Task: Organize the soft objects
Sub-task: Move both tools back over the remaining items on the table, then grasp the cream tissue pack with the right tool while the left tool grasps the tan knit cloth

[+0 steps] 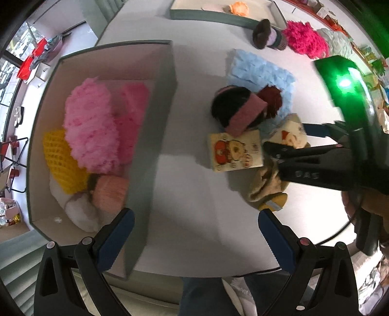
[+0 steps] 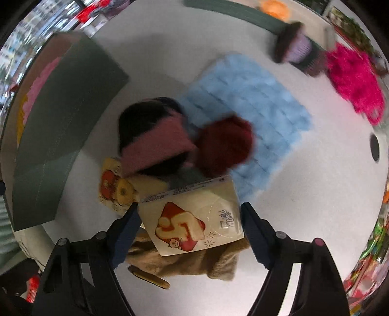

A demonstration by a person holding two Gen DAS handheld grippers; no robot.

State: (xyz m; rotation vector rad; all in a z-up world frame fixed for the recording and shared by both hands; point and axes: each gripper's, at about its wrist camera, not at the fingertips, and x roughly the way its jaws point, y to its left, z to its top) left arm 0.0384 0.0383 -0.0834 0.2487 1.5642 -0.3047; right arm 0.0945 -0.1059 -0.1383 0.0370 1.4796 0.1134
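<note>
My left gripper [image 1: 195, 239] is open and empty above the white table, beside the grey box [image 1: 158, 102] that holds pink fluffy items [image 1: 91, 126], a yellow knit piece [image 1: 59, 162] and a peach hat [image 1: 110, 192]. My right gripper [image 2: 189, 231] has its jaws around a cream tissue pack [image 2: 194, 218] printed with a red cartoon, over a beige cloth [image 2: 184, 262]. It also shows in the left wrist view [image 1: 287, 148]. A second tissue pack [image 1: 235, 150] lies beside a black-and-pink hat [image 1: 235, 109] with a dark red pompom [image 2: 226, 145].
A light blue fluffy mat [image 2: 248, 97] lies behind the hat. A magenta fluffy item [image 2: 355, 75] and a purple-brown knit hat [image 2: 294, 46] sit at the back right. A second box [image 1: 218, 12] with an orange item [image 1: 239, 7] stands at the far edge.
</note>
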